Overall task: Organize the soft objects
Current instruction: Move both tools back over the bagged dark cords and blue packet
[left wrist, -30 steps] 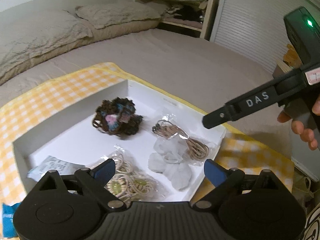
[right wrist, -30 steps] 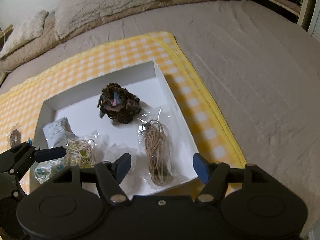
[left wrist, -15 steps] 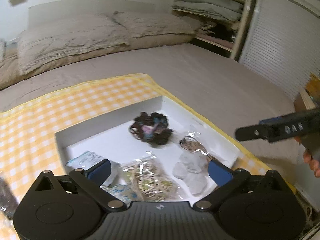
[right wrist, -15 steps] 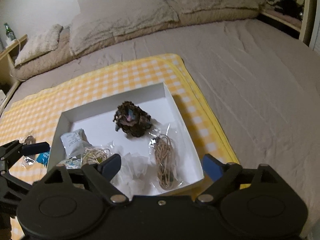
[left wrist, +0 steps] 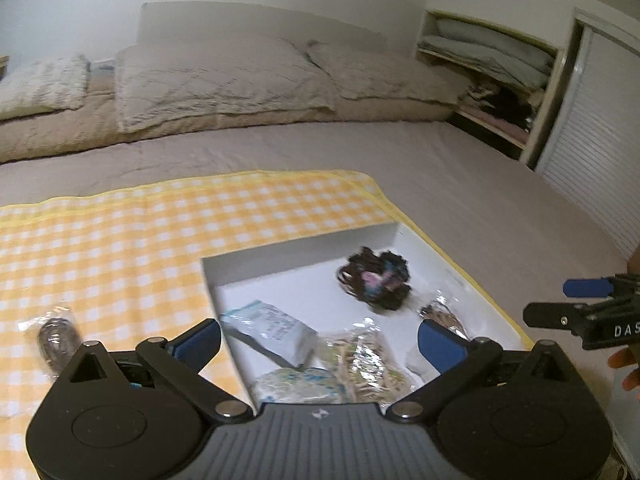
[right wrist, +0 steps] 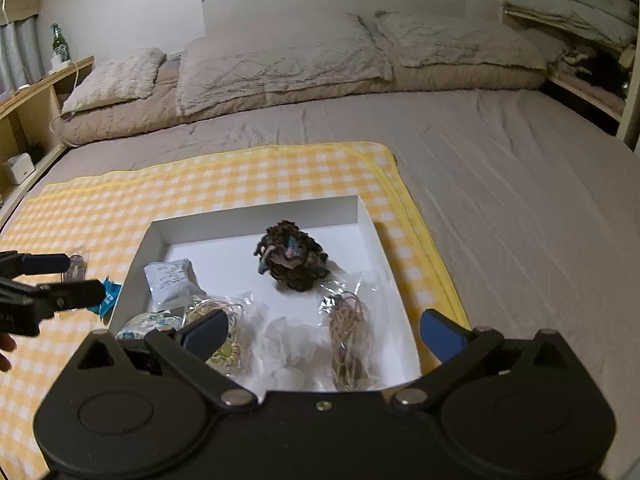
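We see a yellow-and-white checked cloth (right wrist: 248,184) with a plain yellow border, spread over a taupe bedsheet (right wrist: 520,200). On it sits a white tray (right wrist: 366,216). Inside, we find a dark brown yarn bundle (right wrist: 291,255) flecked with pink and light blue, a white packet (right wrist: 170,282) with grey print, tan cord (right wrist: 349,338) in clear wrap, and a white pouch with a blue-green floral pattern (right wrist: 146,325). Both grippers carry blue pads (left wrist: 442,344) on black bodies. We note beige pillows (right wrist: 280,60) and a green bottle (right wrist: 59,44).

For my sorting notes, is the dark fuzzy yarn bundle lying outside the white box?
No, the dark fuzzy yarn bundle sits inside the white box.
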Action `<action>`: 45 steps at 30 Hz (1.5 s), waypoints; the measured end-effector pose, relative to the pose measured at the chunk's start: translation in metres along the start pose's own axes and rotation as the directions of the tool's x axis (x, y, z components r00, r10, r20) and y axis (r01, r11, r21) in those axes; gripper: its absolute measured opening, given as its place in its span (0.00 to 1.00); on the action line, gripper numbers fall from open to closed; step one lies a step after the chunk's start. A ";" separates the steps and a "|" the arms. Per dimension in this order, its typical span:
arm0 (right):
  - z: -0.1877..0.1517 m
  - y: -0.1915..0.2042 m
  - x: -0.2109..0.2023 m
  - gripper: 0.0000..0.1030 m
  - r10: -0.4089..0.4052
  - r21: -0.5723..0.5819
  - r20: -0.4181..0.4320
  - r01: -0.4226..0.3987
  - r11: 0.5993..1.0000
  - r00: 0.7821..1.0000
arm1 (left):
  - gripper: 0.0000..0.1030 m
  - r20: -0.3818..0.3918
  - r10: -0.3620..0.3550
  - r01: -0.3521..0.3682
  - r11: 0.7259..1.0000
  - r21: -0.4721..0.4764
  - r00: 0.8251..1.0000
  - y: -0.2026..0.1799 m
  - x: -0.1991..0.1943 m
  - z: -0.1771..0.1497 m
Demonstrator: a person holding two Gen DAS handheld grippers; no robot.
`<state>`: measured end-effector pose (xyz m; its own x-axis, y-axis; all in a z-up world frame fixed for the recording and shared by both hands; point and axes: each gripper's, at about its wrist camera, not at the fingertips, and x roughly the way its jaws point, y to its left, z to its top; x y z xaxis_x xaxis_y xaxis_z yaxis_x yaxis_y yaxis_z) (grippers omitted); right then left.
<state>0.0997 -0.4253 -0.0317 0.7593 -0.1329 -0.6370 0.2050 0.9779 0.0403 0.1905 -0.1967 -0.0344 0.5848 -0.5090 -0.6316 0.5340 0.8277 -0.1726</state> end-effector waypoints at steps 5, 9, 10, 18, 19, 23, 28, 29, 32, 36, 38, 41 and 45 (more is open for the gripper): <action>0.005 0.012 0.001 1.00 0.013 -0.007 0.018 -0.013 1.000 1.000 | 1.00 0.012 0.054 -0.054 0.998 -0.034 0.998 0.021 -0.009 0.000; 0.011 0.025 0.004 1.00 0.020 -0.013 0.028 -0.019 1.000 0.999 | 1.00 0.029 0.087 -0.086 0.995 -0.056 0.996 0.041 -0.018 0.000; 0.013 0.029 0.006 1.00 0.022 -0.016 0.030 -0.022 1.000 0.999 | 1.00 0.033 0.097 -0.095 0.994 -0.059 0.995 0.046 -0.021 0.000; 0.025 0.067 0.020 1.00 0.045 -0.055 0.034 -0.043 0.998 0.998 | 1.00 0.056 0.162 -0.158 0.985 -0.075 0.985 0.079 -0.039 0.001; 0.027 0.072 0.022 1.00 0.050 -0.062 0.034 -0.048 0.997 0.998 | 1.00 0.057 0.170 -0.165 0.983 -0.075 0.984 0.083 -0.041 0.001; 0.033 0.091 0.029 1.00 0.070 -0.087 0.034 -0.067 0.994 0.997 | 1.00 0.064 0.200 -0.194 0.977 -0.085 0.978 0.099 -0.048 0.000; 0.041 0.116 0.035 1.00 0.110 -0.110 0.031 -0.106 0.988 0.993 | 1.00 0.069 0.221 -0.214 0.972 -0.098 0.973 0.117 -0.055 0.002; 0.043 0.120 0.037 1.00 0.117 -0.115 0.030 -0.113 0.987 0.993 | 1.00 0.067 0.225 -0.218 0.971 -0.099 0.972 0.120 -0.056 0.003; 0.048 0.132 0.039 1.00 0.137 -0.129 0.035 -0.132 0.983 0.990 | 1.00 0.062 0.243 -0.236 0.966 -0.103 0.968 0.130 -0.060 0.010; 0.055 0.146 0.040 1.00 0.174 -0.142 0.049 -0.165 0.976 0.984 | 1.00 0.058 0.281 -0.276 0.957 -0.088 0.958 0.142 -0.060 0.019; 0.057 0.151 0.041 1.00 0.191 -0.149 0.056 -0.181 0.972 0.980 | 1.00 0.062 0.306 -0.302 0.951 -0.073 0.950 0.148 -0.055 0.023; 0.060 0.160 0.044 1.00 0.207 -0.162 0.066 -0.195 0.967 0.976 | 1.00 0.061 0.337 -0.334 0.940 -0.064 0.939 0.156 -0.045 0.025; 0.063 0.169 0.049 1.00 0.225 -0.168 0.068 -0.211 0.963 0.972 | 1.00 0.014 0.354 -0.351 0.932 -0.088 0.935 0.171 -0.023 0.017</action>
<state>0.2107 -0.2770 -0.0076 0.8263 0.0798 -0.5575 -0.0668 0.9968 0.0437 0.2786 -0.0474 -0.0364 0.7441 -0.1864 -0.6416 0.2389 0.9710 -0.0051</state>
